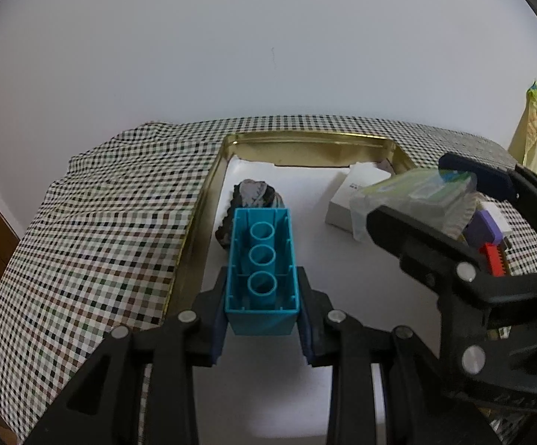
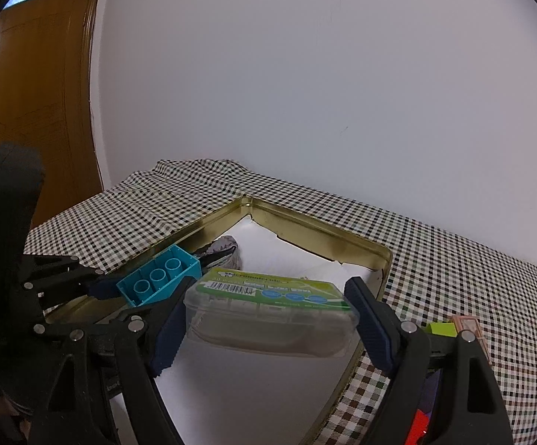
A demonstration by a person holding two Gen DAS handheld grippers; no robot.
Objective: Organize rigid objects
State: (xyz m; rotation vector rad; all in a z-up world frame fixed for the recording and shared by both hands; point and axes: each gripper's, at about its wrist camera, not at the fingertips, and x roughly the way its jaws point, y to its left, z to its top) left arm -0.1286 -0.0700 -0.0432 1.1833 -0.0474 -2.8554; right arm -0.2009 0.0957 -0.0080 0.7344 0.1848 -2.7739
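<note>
My left gripper [image 1: 262, 315] is shut on a turquoise toy brick [image 1: 261, 259], hollow underside up, held over the white-lined gold tin [image 1: 209, 185]. From the right wrist view the same brick [image 2: 159, 280] hangs at the tin's [image 2: 305, 233] left rim. My right gripper [image 2: 264, 330] is shut on a clear plastic box with a green label [image 2: 272, 311], held lengthwise between the blue pads above the tin's floor. In the left wrist view that box [image 1: 416, 196] and the right gripper [image 1: 420, 200] come in from the right.
Inside the tin lie a dark grey crinkled object [image 1: 253, 196] and a white carton [image 1: 353, 193]. A checked cloth [image 1: 101, 222] covers the table around it. Purple, red and green pieces [image 1: 491, 244] lie on the cloth right of the tin. A wooden door [image 2: 34, 104] stands at left.
</note>
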